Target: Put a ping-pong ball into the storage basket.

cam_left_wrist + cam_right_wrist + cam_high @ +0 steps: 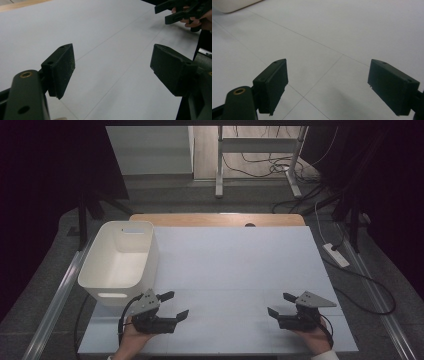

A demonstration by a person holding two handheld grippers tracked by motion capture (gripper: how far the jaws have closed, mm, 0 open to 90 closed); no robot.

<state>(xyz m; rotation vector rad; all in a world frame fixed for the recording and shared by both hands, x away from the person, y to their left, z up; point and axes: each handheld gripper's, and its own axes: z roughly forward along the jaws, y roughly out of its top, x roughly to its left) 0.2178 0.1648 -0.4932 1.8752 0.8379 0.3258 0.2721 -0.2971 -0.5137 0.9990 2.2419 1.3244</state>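
Note:
My left gripper [175, 305] sits low over the white table sheet [230, 270] at the front left, held by a hand, jaws pointing right and open with nothing between them. In the left gripper view its two black pads [60, 70] stand wide apart over bare sheet [112, 65], and the other gripper [180, 11] shows far off at the top right. My right gripper [280, 305] rests at the front right, jaws pointing left, open and empty. Its pads [272, 85] frame only the seamed white sheet [332, 40].
A white plastic bin [120, 262] with handle slots stands at the table's left edge, just behind my left gripper; its corner [232, 5] shows in the right gripper view. A wooden table edge [220, 219] runs along the back. Cables and a power strip [336, 255] lie on the floor to the right.

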